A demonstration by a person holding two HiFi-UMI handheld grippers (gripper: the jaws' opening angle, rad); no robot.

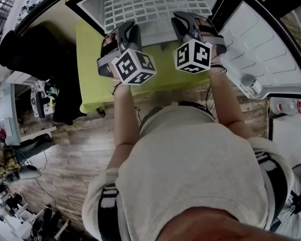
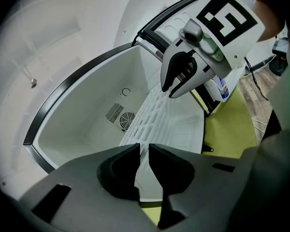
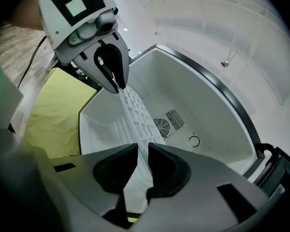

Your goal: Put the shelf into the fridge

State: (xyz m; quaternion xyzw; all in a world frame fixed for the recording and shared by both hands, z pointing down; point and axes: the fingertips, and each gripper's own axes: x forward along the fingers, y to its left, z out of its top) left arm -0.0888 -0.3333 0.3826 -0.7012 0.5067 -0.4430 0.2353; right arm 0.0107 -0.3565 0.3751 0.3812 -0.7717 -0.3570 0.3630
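The white grid shelf (image 1: 155, 6) lies roughly level in the mouth of the open white fridge (image 1: 90, 6). My left gripper (image 1: 126, 28) is shut on the shelf's near edge at the left, and my right gripper (image 1: 184, 20) is shut on the same edge at the right. In the left gripper view the pads of the left gripper (image 2: 142, 151) pinch the shelf (image 2: 164, 115), with the right gripper (image 2: 176, 83) further along it. In the right gripper view the right gripper (image 3: 142, 151) clamps the shelf (image 3: 137, 115), and the left gripper (image 3: 117, 83) holds its far end.
The fridge stands on a yellow-green table (image 1: 90, 69); its door (image 1: 263, 54) hangs open at the right. A round fan vent (image 3: 160, 126) sits in the back wall. A dark chair (image 1: 30, 49) is at the left, a floor fan (image 1: 298, 200) at lower right.
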